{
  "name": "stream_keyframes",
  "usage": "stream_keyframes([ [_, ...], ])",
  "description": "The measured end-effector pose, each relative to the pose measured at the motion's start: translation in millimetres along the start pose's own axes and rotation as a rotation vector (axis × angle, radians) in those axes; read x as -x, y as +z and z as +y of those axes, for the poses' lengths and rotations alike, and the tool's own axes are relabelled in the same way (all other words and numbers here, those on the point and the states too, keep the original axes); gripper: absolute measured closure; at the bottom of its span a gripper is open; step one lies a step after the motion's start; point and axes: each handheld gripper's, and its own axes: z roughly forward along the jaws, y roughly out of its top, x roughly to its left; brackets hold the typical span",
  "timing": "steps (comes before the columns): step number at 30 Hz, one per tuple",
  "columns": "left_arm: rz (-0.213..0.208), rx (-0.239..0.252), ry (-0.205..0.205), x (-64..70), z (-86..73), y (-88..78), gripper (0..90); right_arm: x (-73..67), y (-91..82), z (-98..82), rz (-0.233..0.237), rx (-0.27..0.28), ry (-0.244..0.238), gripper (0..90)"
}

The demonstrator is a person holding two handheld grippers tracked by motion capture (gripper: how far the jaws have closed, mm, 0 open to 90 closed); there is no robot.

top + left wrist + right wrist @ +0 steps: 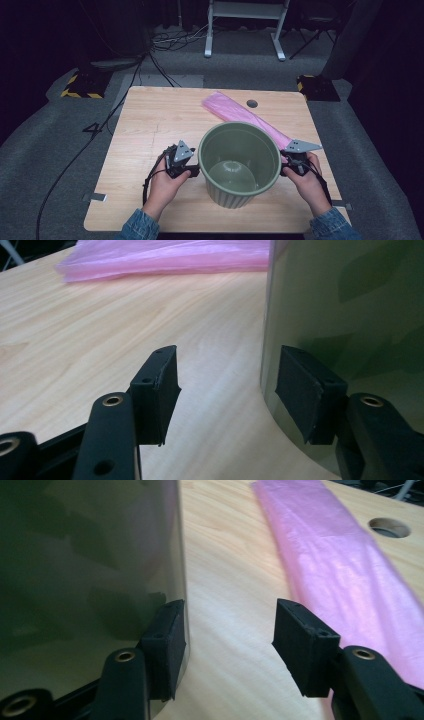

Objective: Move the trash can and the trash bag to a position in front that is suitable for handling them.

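A person's two hands are coming in from the near edge of the wooden table [145, 125], each one holding a gripper. The green bucket [239, 162] is standing between them, close to the near edge and a little to the right of the middle. It is sitting upright, so its long way is running straight up and down and its open mouth is facing up at the high view. That view is looking right down inside to the round bottom.

The left gripper [192, 171] is sitting just beside the bucket's left wall. The left gripper view is showing its jaws standing partly open. One jaw is hanging over bare table, and the other jaw is lying against the shiny green wall. Nothing is squeezed between them.

The right gripper [286, 169] is sitting at the bucket's right wall. The right gripper view is showing its jaws partly open too. One jaw is right at the green wall, and the other is hanging over the table near the pink bag [245, 117]. It is holding nothing.

Farther back, the pink bag is lying flat. Its long way is running slanted from the far middle toward the right gripper. The right gripper view is showing a round hole [389, 527] in the table beside the bag.
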Motion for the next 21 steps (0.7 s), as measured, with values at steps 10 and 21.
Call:
stream_keyframes([
  [10,-0.006,-0.019,0.024,11.1,-19.2,-17.5,27.6,-19.6,-7.8,-10.4,0.012,-0.010,-0.018,39.6],
  [21,0.055,-0.098,0.048,6.0,-39.5,-27.5,27.0,11.1,4.5,-15.8,-0.167,-0.109,-0.037,25.9],
])
